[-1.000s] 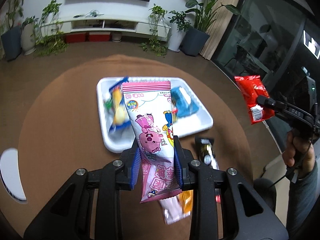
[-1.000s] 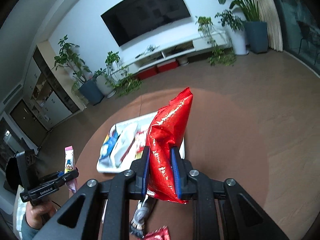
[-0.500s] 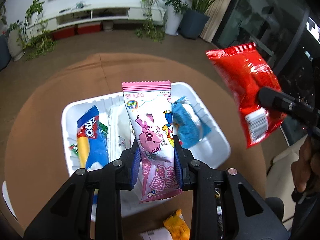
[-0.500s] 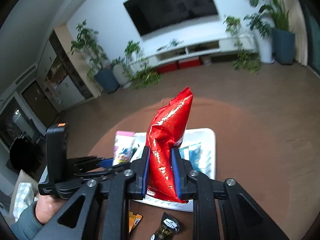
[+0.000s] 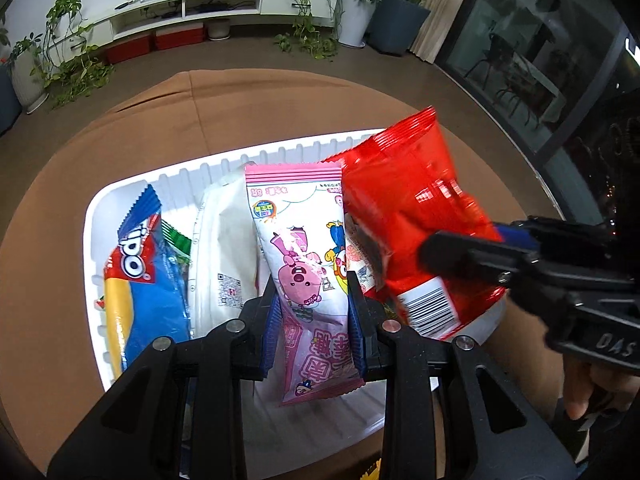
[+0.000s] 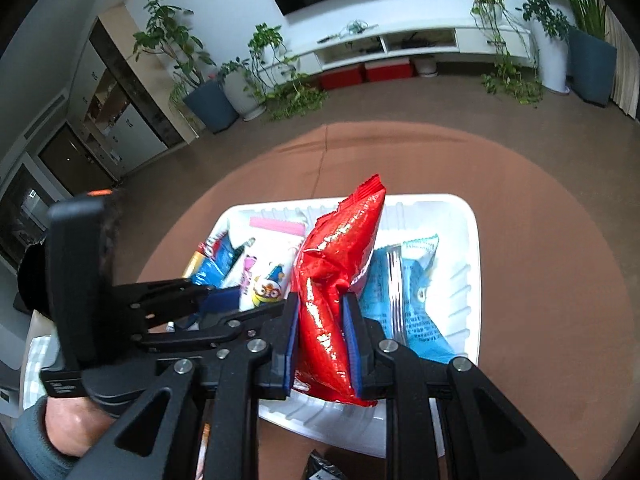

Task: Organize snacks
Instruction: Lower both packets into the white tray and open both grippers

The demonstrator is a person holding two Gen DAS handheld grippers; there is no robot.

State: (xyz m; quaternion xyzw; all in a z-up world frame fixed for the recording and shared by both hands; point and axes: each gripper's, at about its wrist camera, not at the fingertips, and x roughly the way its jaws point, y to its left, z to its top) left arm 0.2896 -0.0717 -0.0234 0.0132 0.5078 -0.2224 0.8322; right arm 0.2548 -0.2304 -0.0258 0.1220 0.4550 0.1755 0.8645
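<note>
My left gripper (image 5: 314, 292) is shut on a pink cartoon snack packet (image 5: 296, 240), held just above the white tray (image 5: 280, 152). Right beside it, my right gripper (image 6: 320, 312) is shut on a shiny red snack bag (image 6: 344, 248), also over the tray (image 6: 460, 216). In the left wrist view the red bag (image 5: 404, 208) overlaps the pink packet's right edge. Lying in the tray are a blue packet (image 5: 148, 280), a white packet (image 5: 224, 240) and a light blue packet (image 6: 412, 292).
The tray rests on a round brown table (image 6: 540, 280). A black packet (image 6: 324, 468) and a yellow packet (image 5: 374, 472) lie on the table at the tray's near side. A person's hand (image 6: 68, 420) holds the left gripper. Floor, plants and a TV bench lie beyond.
Both grippers have come forward and down over the tray with their packets still held. The red bag has swung in from the right until it sits against the pink packet.
</note>
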